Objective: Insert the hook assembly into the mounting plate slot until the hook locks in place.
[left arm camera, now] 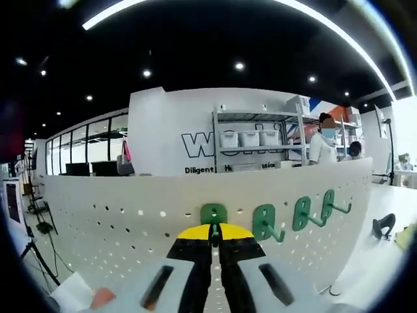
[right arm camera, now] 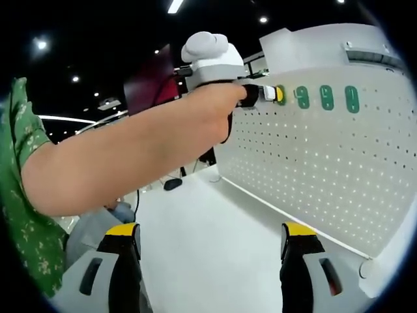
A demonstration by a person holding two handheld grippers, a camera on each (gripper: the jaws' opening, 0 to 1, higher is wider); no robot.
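1. Looking along my left gripper (left arm camera: 215,242), I see its yellow-tipped jaws drawn narrow, pinched on the green hook (left arm camera: 214,214) that sits straight ahead of them, pressed against the white pegboard (left arm camera: 117,222).
2. To the right of that held hook, along the same row, three more green hooks (left arm camera: 306,214) are already seated, their prongs angling out from the board.
3. The relation I care about: the hook lies dead ahead on the left gripper's axis, its flat back plate facing the board, so I judge any further push should go straight forward into the holes.
4. The held hook looks like a small green plastic piece with a rounded top; I cannot tell whether it has locked.
5. In the right gripper view, the person's arm (right arm camera: 130,153) reaches across to the board, with the left gripper at the leftmost position of the hook row.
6. My right gripper (right arm camera: 212,251) stands wide, holding nothing, well apart from the pegboard, so the left is far nearer.
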